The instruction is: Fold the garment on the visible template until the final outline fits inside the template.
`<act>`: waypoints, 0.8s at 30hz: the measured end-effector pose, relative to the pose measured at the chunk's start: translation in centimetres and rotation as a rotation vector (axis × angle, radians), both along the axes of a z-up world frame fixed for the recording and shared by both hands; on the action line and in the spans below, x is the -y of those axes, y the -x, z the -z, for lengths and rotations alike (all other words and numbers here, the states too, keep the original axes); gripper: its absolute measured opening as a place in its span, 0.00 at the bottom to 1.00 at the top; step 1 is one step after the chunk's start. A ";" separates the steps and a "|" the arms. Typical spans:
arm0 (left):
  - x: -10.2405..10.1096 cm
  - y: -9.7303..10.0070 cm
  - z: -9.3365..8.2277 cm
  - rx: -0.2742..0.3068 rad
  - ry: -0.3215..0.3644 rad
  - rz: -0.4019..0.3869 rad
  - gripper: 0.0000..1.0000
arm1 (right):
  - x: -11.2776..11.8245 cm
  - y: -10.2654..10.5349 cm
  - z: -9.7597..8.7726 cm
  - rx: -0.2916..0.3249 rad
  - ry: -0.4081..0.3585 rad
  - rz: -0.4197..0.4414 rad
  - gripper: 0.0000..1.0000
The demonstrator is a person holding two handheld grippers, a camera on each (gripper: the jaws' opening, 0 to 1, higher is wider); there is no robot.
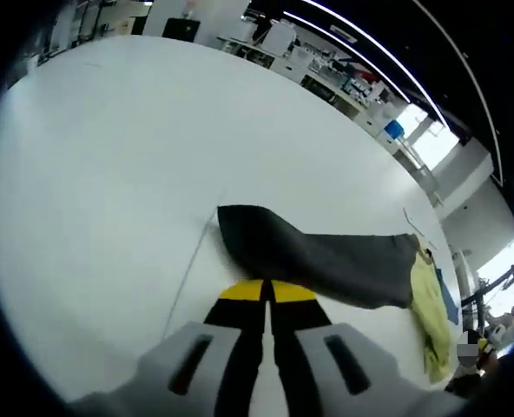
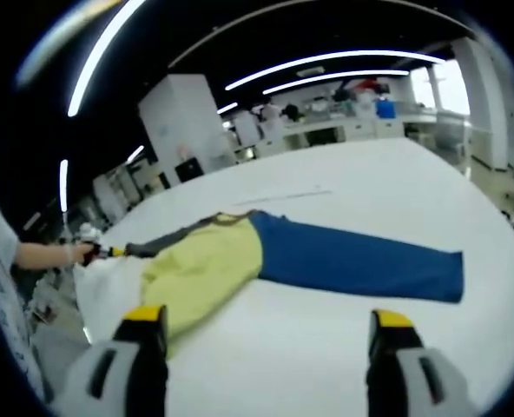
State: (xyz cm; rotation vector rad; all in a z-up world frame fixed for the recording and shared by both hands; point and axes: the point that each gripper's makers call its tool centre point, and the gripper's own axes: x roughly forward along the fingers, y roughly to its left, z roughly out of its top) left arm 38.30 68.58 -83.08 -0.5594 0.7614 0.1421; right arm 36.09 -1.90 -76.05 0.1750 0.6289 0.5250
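A long-sleeved garment lies spread flat on the white table (image 2: pixel 396 174). Its yellow body (image 2: pixel 205 265) has a blue sleeve (image 2: pixel 352 259) stretched out to the right and a grey sleeve (image 2: pixel 157 244) to the left. In the left gripper view the grey sleeve (image 1: pixel 326 261) runs across the table to the yellow body (image 1: pixel 429 313). My left gripper (image 1: pixel 266 291) is shut, its yellow tips right at that sleeve's near edge; no cloth shows between them. A hand holds the left gripper (image 2: pixel 109 252) at the grey sleeve's end. My right gripper (image 2: pixel 267 323) is open, hovering before the garment.
Thin template lines (image 1: pixel 187 274) are drawn on the table beside the grey sleeve, and another template line (image 2: pixel 283 196) runs beyond the garment. White cabinets (image 2: pixel 183 122) and cluttered benches (image 2: pixel 361 100) stand past the table's far edge. A person's forearm (image 2: pixel 44 254) reaches in from the left.
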 end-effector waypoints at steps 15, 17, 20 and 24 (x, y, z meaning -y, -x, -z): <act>-0.7 2.0 1.0 -0.066 -0.045 0.008 0.00 | -0.7 0.1 0.1 -0.001 -0.008 -0.009 0.97; -0.9 2.3 1.1 -0.072 -0.045 0.007 0.00 | -0.6 0.2 0.0 0.000 -0.009 -0.007 0.97; -1.3 2.1 1.2 -0.071 -0.052 0.004 0.00 | -0.3 0.3 -0.1 0.001 -0.007 -0.002 0.97; -1.7 1.9 0.7 -0.051 -0.088 0.030 0.09 | -0.1 0.6 -0.4 0.007 -0.010 0.009 0.97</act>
